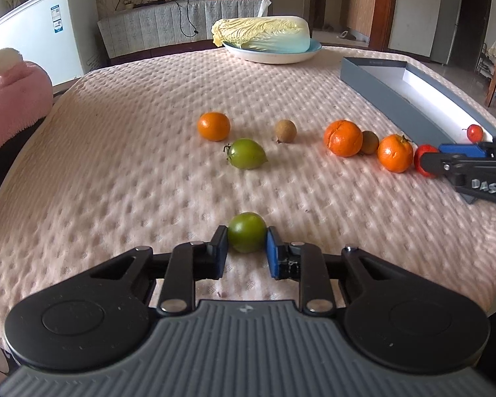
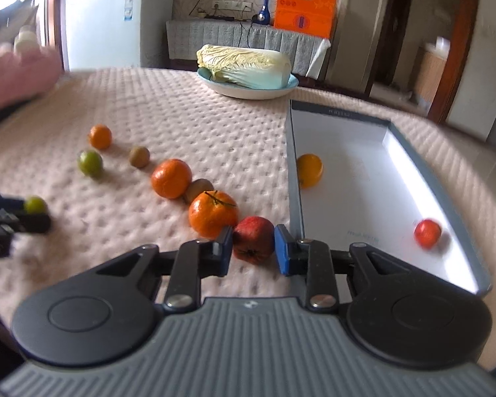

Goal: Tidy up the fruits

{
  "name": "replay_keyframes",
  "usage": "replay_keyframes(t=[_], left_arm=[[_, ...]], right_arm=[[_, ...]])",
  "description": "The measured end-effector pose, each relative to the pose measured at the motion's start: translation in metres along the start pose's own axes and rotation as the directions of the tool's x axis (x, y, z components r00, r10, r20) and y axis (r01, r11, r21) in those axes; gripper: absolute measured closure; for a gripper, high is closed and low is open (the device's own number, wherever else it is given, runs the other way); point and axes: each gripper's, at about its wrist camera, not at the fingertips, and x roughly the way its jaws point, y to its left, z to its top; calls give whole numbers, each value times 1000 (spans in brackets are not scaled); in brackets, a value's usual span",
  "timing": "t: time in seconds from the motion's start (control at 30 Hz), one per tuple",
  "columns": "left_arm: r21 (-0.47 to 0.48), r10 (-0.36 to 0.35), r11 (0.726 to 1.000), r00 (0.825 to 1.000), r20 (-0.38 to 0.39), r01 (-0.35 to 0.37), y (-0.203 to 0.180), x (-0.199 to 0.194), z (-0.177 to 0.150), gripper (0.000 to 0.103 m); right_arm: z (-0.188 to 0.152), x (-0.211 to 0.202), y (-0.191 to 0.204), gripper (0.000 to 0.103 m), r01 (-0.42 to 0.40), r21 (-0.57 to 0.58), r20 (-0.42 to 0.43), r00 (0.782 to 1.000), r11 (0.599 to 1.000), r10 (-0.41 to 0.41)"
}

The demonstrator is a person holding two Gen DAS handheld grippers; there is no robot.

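My left gripper is shut on a green tomato just above the pink bedspread; it also shows in the right wrist view. My right gripper is shut on a red fruit, beside the grey box; it shows in the left wrist view too. The box holds a yellow-orange fruit and a small red fruit. Loose on the spread lie another green tomato, three oranges and two brown kiwis.
A napa cabbage lies on a pale blue plate at the far side of the spread. A pink plush sits at the left edge. A white fridge and a covered bench stand behind.
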Motion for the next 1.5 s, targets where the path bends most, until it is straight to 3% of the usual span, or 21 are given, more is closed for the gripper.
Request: replay_keyframes(t=[0.13, 0.27, 0.6, 1.23, 1.5], left_arm=[[-28, -17, 999, 1000, 26, 18, 1, -6, 4, 75], [-43, -20, 999, 999, 34, 21, -5, -6, 8, 75], [-54, -37, 998, 997, 64, 40, -37, -2, 23, 74], [-60, -81, 994, 990, 119, 88, -77, 3, 53, 74], [-18, -113, 993, 986, 121, 116, -99, 7, 56, 74]], right_arm=[[-1, -11, -19, 72, -125, 153, 8, 992, 980, 125], [-4, -17, -23, 73, -175, 193, 21, 984, 965, 175], [0, -26, -23, 72, -231, 187, 59, 973, 955, 224], [-1, -46, -43, 72, -252, 196, 115, 966, 948, 233], [-2, -52, -52, 72, -251, 199, 124, 965, 947, 230]])
